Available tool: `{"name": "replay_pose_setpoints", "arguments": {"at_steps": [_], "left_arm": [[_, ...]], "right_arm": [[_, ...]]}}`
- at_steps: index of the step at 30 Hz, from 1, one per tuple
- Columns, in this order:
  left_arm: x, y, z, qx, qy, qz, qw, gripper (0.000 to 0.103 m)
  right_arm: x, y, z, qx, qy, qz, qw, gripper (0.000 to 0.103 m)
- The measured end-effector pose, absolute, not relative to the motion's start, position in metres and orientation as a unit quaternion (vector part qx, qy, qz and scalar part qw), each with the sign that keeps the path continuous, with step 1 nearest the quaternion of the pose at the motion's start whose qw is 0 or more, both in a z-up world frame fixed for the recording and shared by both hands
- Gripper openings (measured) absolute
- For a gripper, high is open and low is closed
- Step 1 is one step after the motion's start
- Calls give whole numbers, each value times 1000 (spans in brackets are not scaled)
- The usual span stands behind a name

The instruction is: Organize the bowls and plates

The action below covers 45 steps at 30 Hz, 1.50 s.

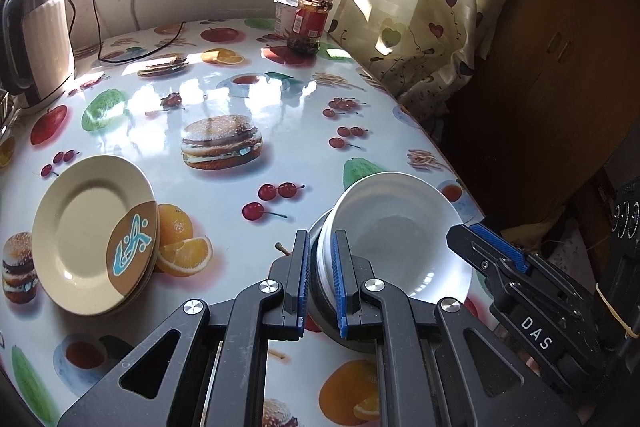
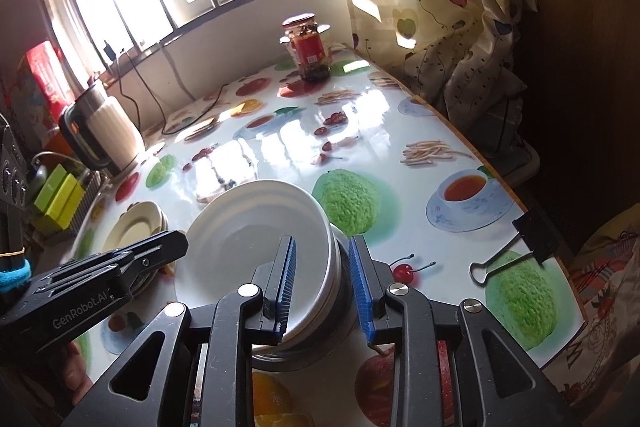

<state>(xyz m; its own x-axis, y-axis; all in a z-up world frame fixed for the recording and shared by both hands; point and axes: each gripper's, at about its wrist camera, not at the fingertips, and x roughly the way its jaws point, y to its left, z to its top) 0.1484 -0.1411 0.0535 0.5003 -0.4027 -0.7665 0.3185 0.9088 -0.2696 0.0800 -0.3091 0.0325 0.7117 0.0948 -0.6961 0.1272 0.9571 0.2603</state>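
A lived-in home dining corner. The counter wears a glossy food-print cloth — heart-patterned cream curtain, white ribbed electric kettle, red-labelled glass jar.

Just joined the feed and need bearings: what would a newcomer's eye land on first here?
The stack of white bowls at the table's near edge, tilted, with the left tool clamped on its rim and the right tool loosely astride the opposite rim. Then the gaudy fruit-and-burger tablecloth, and the cream plates at left.

"DAS" in white on the right tool; "GenRobot.AI" along the left tool. Jar label too small to read.
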Motion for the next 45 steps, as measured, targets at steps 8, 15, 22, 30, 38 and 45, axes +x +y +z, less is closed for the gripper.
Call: {"name": "replay_pose_setpoints", "arguments": {"at_steps": [8,15,22,30,38,45], "left_arm": [[144,-128,57,-58,440,-198,874,11],[141,-121,53,-71,437,-199,874,11],[134,-112,48,-60,427,-194,881,11],[124,-108,40,-21,415,-169,893,23],[121,-106,37,-18,408,-169,897,31],[124,-108,27,-37,425,-179,887,38]], "right_arm": [[86,-312,27,149,378,-4,914,10],[89,-313,23,154,384,-1,911,9],[89,-319,24,169,382,5,909,11],[68,-323,35,160,348,0,924,34],[49,-340,27,172,346,-12,922,39],[44,-353,9,184,364,-23,913,41]]}}
